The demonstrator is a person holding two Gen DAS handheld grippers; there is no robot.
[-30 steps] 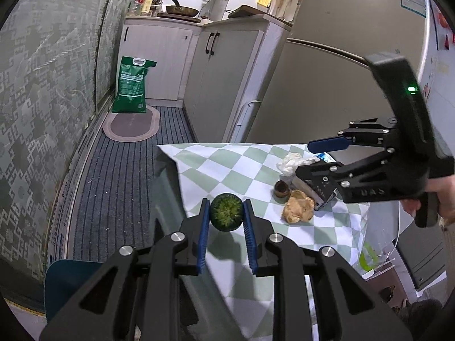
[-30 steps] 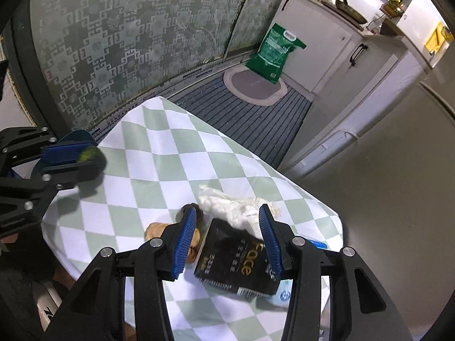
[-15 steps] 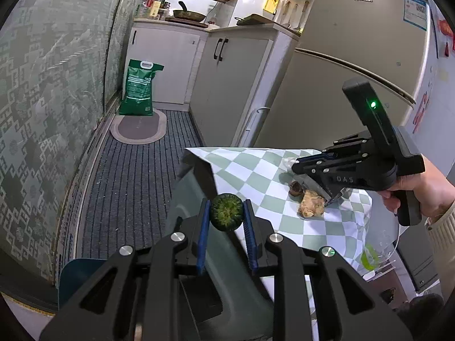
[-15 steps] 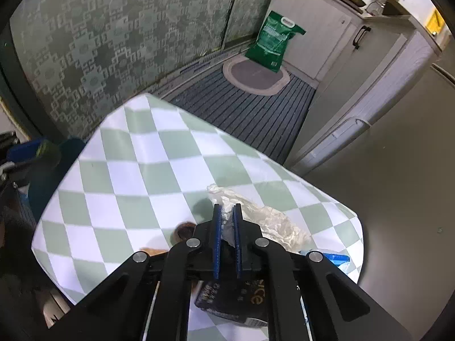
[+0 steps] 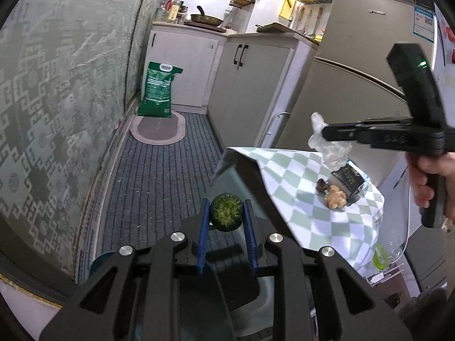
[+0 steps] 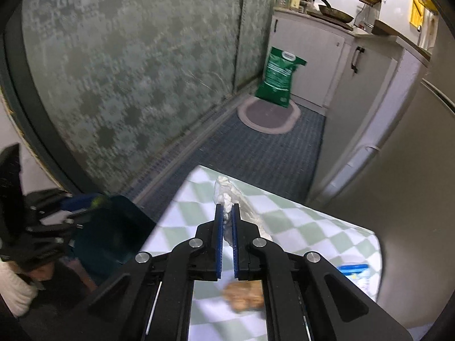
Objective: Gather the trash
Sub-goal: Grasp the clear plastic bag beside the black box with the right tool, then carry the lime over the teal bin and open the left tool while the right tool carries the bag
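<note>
Your left tool (image 5: 226, 221) hangs past the surface (image 5: 312, 218) edge over open floor (image 5: 159, 176). A wrapper (image 5: 348, 177) and scraps (image 5: 335, 196) crowd the surface's far corner, beside the fridge (image 5: 355, 85).

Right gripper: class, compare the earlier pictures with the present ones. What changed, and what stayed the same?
The right gripper closed on the crumpled white plastic and lifted it off the checked table. The left gripper still holds the green round piece. The black packet and brown scrap remain.
</note>
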